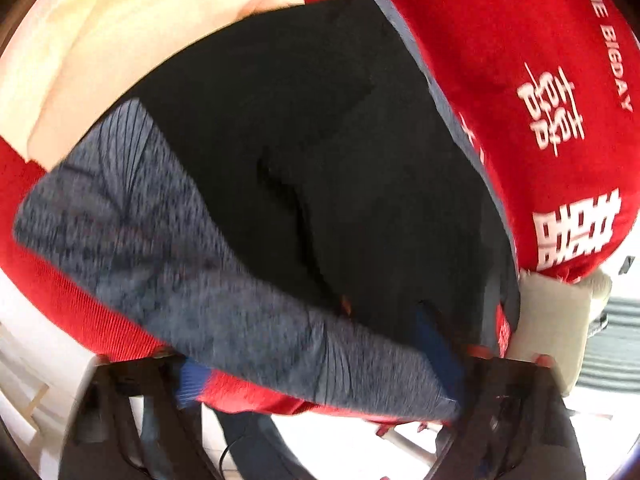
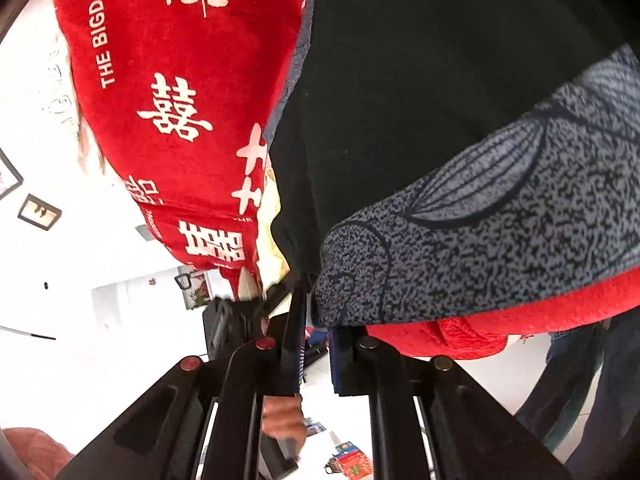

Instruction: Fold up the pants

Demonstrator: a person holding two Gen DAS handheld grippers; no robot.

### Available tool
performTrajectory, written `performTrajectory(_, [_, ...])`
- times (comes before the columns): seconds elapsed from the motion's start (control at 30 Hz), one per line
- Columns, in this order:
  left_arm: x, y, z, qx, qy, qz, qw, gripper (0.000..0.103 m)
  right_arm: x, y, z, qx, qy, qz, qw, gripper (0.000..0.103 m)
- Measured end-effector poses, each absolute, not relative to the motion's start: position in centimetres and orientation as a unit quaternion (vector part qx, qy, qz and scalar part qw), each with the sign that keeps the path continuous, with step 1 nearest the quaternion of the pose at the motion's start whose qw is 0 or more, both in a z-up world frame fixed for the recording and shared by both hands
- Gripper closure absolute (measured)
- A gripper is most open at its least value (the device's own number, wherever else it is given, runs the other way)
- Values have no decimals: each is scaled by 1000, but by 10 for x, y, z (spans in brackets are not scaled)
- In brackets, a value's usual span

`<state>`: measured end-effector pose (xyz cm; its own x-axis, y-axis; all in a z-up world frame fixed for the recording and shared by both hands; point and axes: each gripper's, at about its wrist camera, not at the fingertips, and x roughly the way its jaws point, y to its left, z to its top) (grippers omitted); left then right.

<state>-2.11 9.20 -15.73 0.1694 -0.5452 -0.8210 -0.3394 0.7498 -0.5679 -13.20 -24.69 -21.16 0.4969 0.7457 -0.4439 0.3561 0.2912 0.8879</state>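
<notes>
The pants [image 1: 312, 152] are dark, almost black, with a grey patterned band [image 1: 168, 264] along the near edge. They lie on a red blanket [image 1: 532, 80] with white characters. In the left wrist view my left gripper [image 1: 320, 372] spans the band, its blue-padded fingers [image 1: 436, 344] wide apart. In the right wrist view the pants [image 2: 420, 92] and the band [image 2: 500, 216] fill the right half. My right gripper [image 2: 316, 324] has its jaws close together on the corner of the band.
A cream cloth [image 1: 132, 40] lies beyond the pants on the red blanket [image 2: 168, 80]. A white padded edge [image 1: 556, 312] sits to the right. Below the bed edge are a white floor [image 2: 100, 280] and small items [image 2: 348, 460].
</notes>
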Motion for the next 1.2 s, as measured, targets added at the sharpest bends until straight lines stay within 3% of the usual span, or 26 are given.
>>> performTrajectory(0.03, [-19, 92, -160, -350, 643, -82, 676, 68, -132, -247, -212, 571, 482, 152, 646, 92])
performTrajectory(0.17, [-19, 92, -155, -340, 644, -89, 680, 73, -145, -255, -226, 556, 505, 140, 645, 84])
performTrajectory(0.27, [-16, 87, -144, -315, 646, -102, 687, 73, -163, -267, -238, 562, 505, 113, 646, 58])
performTrajectory(0.3, [-14, 85, -142, -310, 648, -104, 688, 73, -168, -272, -241, 567, 500, 102, 646, 55])
performTrajectory(0.83, [0, 83, -128, -273, 673, -145, 672, 73, -205, -309, -277, 720, 342, 82, 598, 53])
performTrajectory(0.97, [6, 76, -126, -269, 674, -150, 671, 73, -211, -311, -280, 710, 357, 53, 605, 45])
performTrajectory(1.07, [8, 74, -125, -259, 675, -156, 673, 73, -208, -314, -276, 709, 345, 46, 613, 45])
performTrajectory(1.13, [8, 73, -129, -249, 678, -153, 674, 73, -200, -320, -266, 707, 339, 45, 619, 60])
performTrajectory(1.17, [7, 73, -131, -242, 680, -149, 676, 73, -199, -323, -263, 701, 350, 38, 621, 90])
performTrajectory(1.2, [6, 73, -132, -238, 680, -146, 678, 73, -194, -323, -258, 689, 368, 25, 625, 97])
